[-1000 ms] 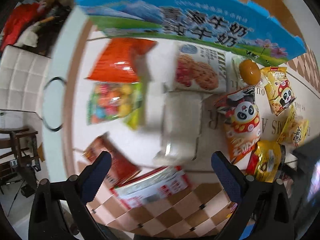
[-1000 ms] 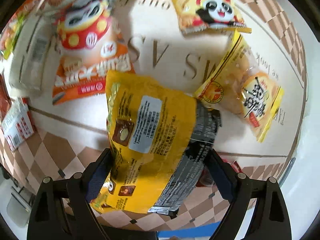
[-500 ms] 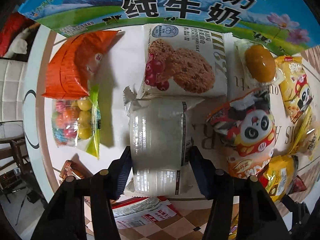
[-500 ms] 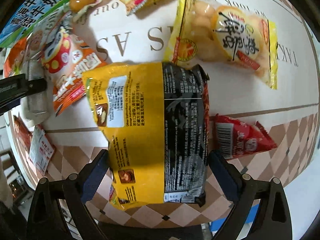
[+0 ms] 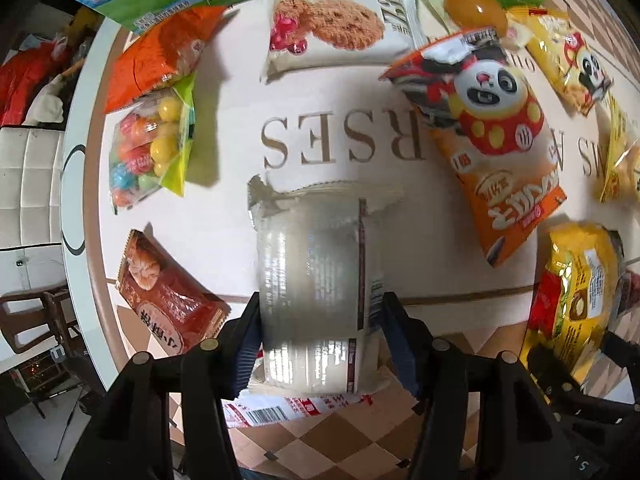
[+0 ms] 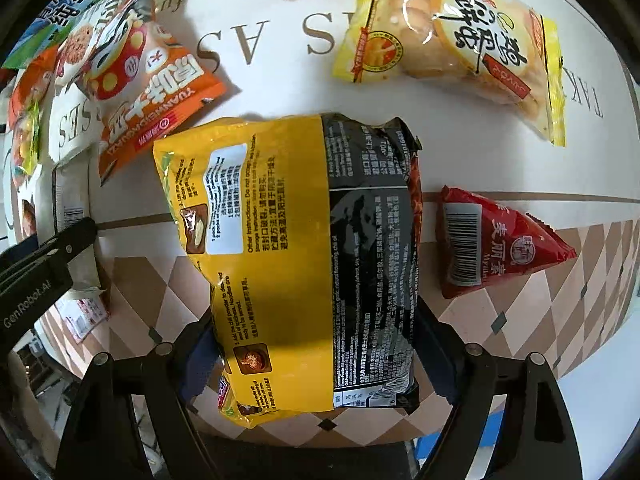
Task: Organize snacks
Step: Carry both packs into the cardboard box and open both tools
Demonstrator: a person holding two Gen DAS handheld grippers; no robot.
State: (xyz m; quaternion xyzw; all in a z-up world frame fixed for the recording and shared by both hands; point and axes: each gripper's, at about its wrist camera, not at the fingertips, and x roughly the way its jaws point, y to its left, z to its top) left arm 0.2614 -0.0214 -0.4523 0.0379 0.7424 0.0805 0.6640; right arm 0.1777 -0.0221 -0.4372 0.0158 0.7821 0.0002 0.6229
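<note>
left gripper: fingers now clamped on silver pack, were spread above it a second ago
right gripper: fingers closing round yellow noodle pack
place: both packs near desk edge
task: two snacks secured, ready to lift

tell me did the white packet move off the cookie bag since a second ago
Yes: the white packet, between the left gripper's fingers, now sits clear of the cookie bag, exposing printed letters.

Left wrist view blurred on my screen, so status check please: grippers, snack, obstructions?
Left gripper clamped on white packet, jaws easing open. Right gripper closing on yellow-black noodle pack. Other snacks lie close around.
</note>
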